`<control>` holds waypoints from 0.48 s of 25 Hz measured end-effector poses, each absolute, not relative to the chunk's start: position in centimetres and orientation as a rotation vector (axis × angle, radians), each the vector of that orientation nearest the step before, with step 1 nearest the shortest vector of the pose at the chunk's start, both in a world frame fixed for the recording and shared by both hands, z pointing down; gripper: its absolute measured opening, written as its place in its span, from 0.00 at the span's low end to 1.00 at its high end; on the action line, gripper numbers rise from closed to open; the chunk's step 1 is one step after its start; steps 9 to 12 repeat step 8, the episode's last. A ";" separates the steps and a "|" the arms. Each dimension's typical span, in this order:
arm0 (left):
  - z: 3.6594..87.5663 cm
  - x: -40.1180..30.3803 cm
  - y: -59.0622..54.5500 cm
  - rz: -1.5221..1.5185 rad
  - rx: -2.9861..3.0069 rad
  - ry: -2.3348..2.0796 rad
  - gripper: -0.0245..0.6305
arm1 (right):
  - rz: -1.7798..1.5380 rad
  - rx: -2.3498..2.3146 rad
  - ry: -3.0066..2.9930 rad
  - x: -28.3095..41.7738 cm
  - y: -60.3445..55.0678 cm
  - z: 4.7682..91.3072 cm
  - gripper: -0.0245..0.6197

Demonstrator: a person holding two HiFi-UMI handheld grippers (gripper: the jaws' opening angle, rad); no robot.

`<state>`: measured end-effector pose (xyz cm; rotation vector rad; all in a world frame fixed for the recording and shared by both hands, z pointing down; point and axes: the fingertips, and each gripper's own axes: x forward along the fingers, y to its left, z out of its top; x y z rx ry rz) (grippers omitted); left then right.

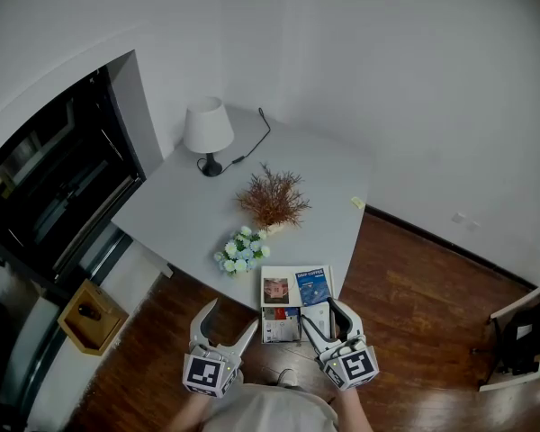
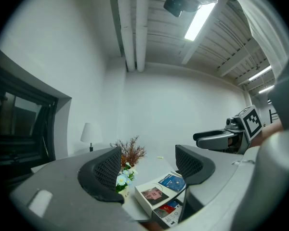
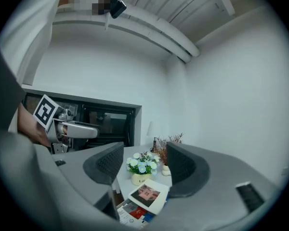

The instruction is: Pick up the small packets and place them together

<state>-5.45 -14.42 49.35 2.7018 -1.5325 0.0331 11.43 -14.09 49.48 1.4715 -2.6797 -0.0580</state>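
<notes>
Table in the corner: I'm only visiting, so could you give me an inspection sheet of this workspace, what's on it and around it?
Surface: grey table, set in a white-walled corner.
Job's things: four small packets clustered at the table's near edge.
Clutter: white-shaded lamp, dried reddish plant, pot of blue and white flowers, small yellow scrap at the right edge.
Grippers: left gripper jaws apart, empty, beside the packets; right gripper jaws apart over the packets, gripping nothing.
Cables: black lamp cable running toward the wall.
Surroundings: wooden floor, dark glass-fronted unit at left, wooden box on the floor.
</notes>
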 end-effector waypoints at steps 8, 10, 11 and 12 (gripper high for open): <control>49.3 -5.5 -14.5 0.041 2.711 -1.536 0.58 | -0.053 1.447 -2.692 11.1 -14.1 49.3 0.50; 49.3 -5.5 -14.5 0.041 2.711 -1.536 0.58 | -0.053 1.447 -2.692 11.1 -14.1 49.3 0.50; 49.3 -5.5 -14.5 0.041 2.711 -1.536 0.58 | -0.053 1.447 -2.692 11.1 -14.1 49.3 0.50; 49.3 -5.5 -14.5 0.041 2.711 -1.536 0.58 | -0.053 1.447 -2.692 11.1 -14.1 49.3 0.50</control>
